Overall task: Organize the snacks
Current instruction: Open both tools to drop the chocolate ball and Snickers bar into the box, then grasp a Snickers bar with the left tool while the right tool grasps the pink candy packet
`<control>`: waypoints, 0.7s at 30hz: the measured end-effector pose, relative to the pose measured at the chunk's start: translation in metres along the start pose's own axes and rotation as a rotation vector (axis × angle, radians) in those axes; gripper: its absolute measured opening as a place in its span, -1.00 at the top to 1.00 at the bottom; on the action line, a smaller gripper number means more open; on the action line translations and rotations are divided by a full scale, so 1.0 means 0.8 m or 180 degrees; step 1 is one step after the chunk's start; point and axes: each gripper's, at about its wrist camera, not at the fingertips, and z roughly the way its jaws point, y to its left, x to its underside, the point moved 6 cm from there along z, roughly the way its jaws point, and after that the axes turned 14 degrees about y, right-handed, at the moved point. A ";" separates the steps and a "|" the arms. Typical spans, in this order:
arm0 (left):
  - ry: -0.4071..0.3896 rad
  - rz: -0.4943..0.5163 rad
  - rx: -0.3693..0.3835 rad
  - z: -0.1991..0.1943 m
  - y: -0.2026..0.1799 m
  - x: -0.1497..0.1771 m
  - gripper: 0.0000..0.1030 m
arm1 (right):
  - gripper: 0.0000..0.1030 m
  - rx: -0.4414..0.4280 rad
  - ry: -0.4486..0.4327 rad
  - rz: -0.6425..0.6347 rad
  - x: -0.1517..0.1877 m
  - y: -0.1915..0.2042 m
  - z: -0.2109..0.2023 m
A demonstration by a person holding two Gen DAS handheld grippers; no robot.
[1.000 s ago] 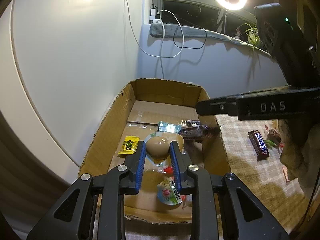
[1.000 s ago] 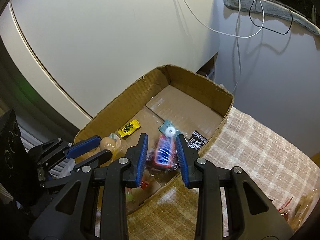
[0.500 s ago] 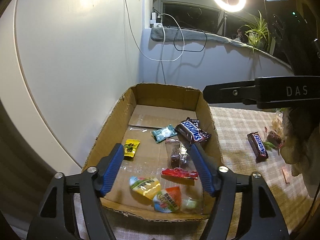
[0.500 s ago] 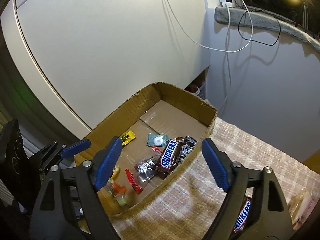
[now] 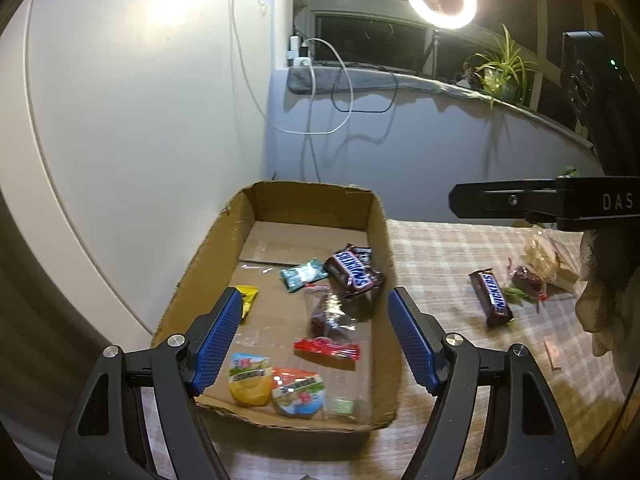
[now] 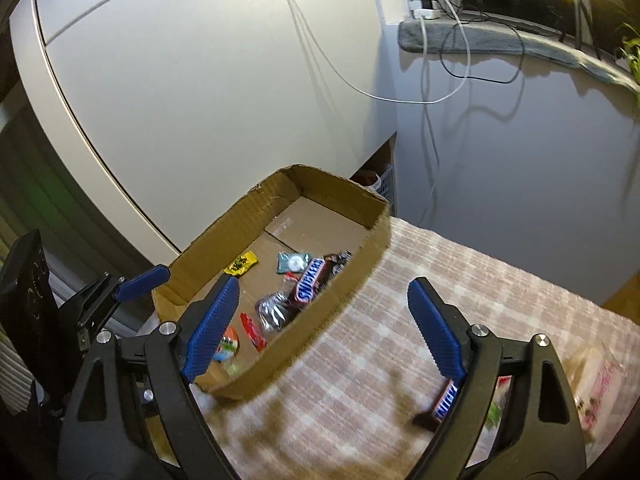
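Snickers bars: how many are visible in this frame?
2. One Snickers bar lies inside the cardboard box; the other Snickers bar lies on the checked tablecloth outside it. More may be hidden.

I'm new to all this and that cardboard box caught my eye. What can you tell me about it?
The cardboard box is a shallow, open-topped tray of plain brown corrugated card with rough-cut edges. It rests flat on the checked cloth, near the white wall. Snack packets lie scattered on its floor, among them a Snickers bar, a yellow sachet and a teal packet. Neither gripper touches it.
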 end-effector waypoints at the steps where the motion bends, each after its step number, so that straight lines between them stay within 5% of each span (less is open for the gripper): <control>1: -0.0006 0.0013 0.0007 -0.002 -0.004 0.000 -0.46 | -0.72 0.0009 -0.0017 0.0012 0.004 -0.004 -0.006; 16: -0.0017 0.0233 0.0305 -0.006 -0.076 0.000 -0.45 | -0.72 0.0292 -0.0148 0.0319 0.093 -0.092 -0.084; 21: 0.0053 0.0317 0.0446 0.005 -0.104 0.001 -0.29 | -0.72 0.0373 -0.0009 0.0553 0.137 -0.130 -0.090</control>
